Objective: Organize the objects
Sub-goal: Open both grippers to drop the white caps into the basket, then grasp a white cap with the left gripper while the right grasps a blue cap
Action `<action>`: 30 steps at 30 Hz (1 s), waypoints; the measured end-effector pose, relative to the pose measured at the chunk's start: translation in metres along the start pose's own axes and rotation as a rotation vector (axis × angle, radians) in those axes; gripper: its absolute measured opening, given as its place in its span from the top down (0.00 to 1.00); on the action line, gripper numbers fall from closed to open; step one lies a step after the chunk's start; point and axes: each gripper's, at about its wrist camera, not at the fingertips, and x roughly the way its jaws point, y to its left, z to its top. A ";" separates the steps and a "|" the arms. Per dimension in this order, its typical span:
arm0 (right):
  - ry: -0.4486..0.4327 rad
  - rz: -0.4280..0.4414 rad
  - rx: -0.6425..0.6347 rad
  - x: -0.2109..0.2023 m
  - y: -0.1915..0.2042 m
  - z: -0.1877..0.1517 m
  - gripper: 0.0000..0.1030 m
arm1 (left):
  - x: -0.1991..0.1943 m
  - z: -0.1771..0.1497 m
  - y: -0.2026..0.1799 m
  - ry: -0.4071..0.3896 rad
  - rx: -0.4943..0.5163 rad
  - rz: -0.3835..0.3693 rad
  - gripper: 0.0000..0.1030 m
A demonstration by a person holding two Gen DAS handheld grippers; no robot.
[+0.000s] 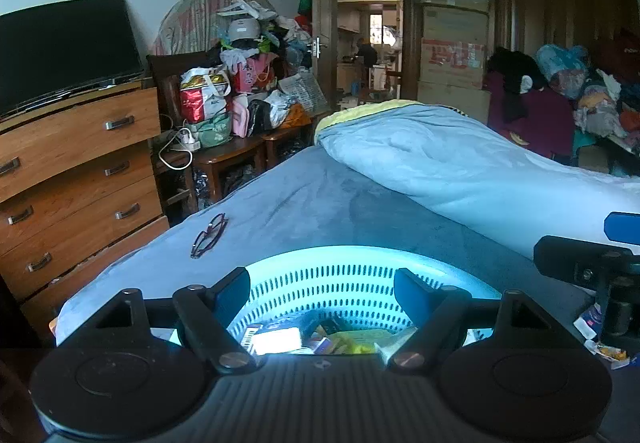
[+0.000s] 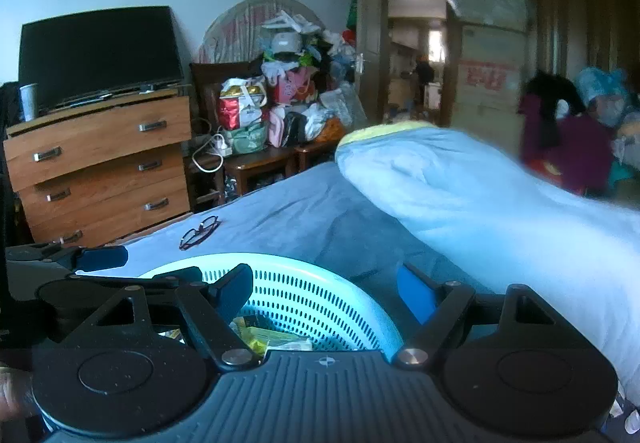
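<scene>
A pale turquoise perforated basket (image 1: pixel 360 279) sits on the blue bed sheet (image 1: pixel 304 203), holding small packets, a white box and a yellow wrapper (image 1: pixel 352 343). My left gripper (image 1: pixel 320 283) hovers over its near side, open, with nothing pressed between its fingers. My right gripper (image 2: pixel 324 279) is open too, over the basket's (image 2: pixel 304 295) right part, its right finger outside the rim. Each gripper shows in the other's view: the right gripper (image 1: pixel 600 243), the left gripper (image 2: pixel 136 267). Dark-framed glasses (image 1: pixel 209 230) (image 2: pixel 199 227) lie on the sheet beyond the basket, to the left.
A rolled light blue quilt (image 1: pixel 460 163) fills the bed's right side. Loose wrappers (image 1: pixel 600 339) lie at the right. Left of the bed stand a wooden dresser (image 1: pixel 80 171) with a TV (image 1: pixel 64 47), and chairs piled with bags (image 1: pixel 224 95). Stacked boxes (image 1: pixel 452 47) flank an open doorway.
</scene>
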 end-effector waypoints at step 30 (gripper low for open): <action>0.109 -0.559 0.416 -0.138 -0.286 -0.325 0.11 | 0.110 -0.166 -0.431 0.162 0.577 -0.736 0.53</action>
